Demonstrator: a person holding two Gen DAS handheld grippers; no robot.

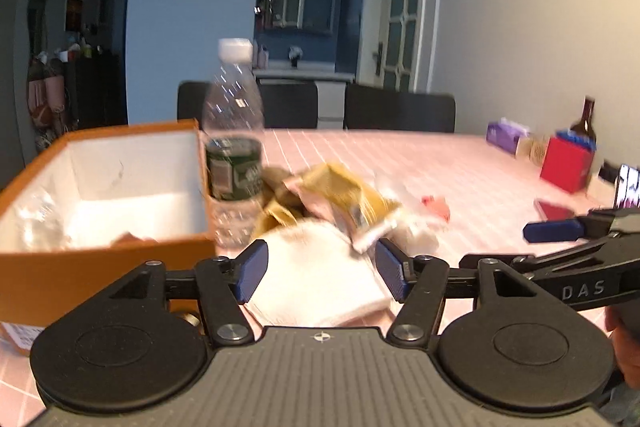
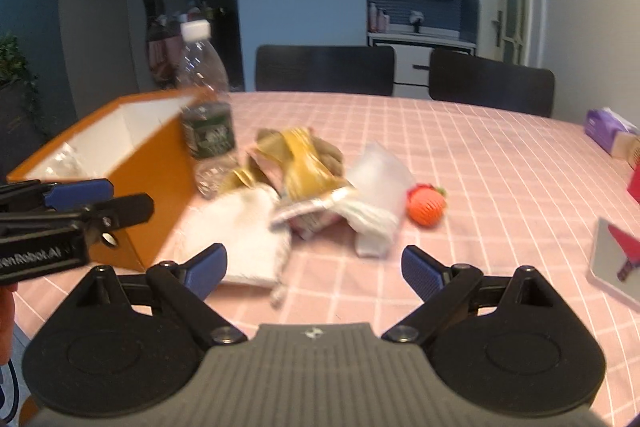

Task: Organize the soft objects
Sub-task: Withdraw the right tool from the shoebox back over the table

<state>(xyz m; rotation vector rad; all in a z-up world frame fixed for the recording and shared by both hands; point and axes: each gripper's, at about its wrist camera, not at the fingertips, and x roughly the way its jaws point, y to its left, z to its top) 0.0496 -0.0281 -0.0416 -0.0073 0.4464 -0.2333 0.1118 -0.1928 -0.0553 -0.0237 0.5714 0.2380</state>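
Note:
An orange box [image 1: 100, 259] with a white inside stands at the left on the pink checked tablecloth; it also shows in the right wrist view [image 2: 152, 183]. A pile of soft things lies beside it: a white folded cloth [image 1: 316, 275] [image 2: 244, 231], gold and tan fabric [image 1: 340, 195] [image 2: 300, 159], a white sock [image 2: 376, 223] and an orange ball [image 2: 426, 205]. My left gripper [image 1: 322, 269] is open, its jaws on either side of the white cloth. My right gripper [image 2: 314, 269] is open and empty, just short of the pile.
A clear water bottle [image 1: 234, 147] [image 2: 206, 115] stands against the box corner. At the right are a purple tissue pack [image 1: 506, 135], a red box [image 1: 566, 163], a brown bottle [image 1: 584, 119] and a phone [image 1: 554, 211]. Black chairs [image 2: 324, 69] stand behind the table.

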